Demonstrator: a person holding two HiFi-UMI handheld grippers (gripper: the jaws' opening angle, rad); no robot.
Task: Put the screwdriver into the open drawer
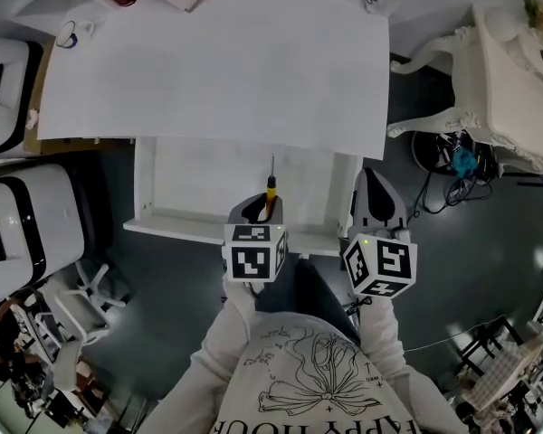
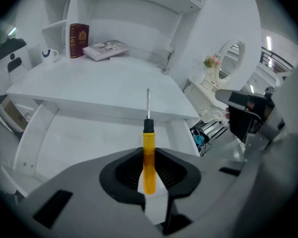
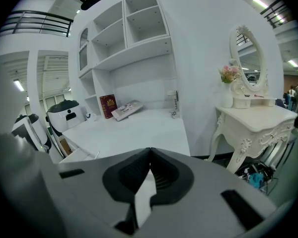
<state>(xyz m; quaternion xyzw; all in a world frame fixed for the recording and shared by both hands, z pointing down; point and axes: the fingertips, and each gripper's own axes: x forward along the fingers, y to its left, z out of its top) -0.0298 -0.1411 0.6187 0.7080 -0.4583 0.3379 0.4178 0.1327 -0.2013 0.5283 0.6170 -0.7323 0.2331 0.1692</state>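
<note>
My left gripper (image 1: 261,208) (image 2: 149,170) is shut on a screwdriver (image 1: 271,193) (image 2: 148,152) with an orange handle, black collar and thin metal shaft pointing away from me. It hangs over the front of the open white drawer (image 1: 167,183) (image 2: 64,138), which sticks out under the white desk (image 1: 217,61) (image 2: 99,83). My right gripper (image 1: 377,208) (image 3: 149,175) is shut with nothing in it, to the right of the drawer's right wall. The drawer's inside looks bare.
On the desk's back stand a dark red book (image 2: 79,33), a flat book (image 2: 105,48) and a mug (image 1: 70,34) (image 2: 49,55). A white dressing table (image 1: 516,70) (image 3: 258,118) with an oval mirror stands at the right. White machines (image 1: 18,224) sit left of the drawer.
</note>
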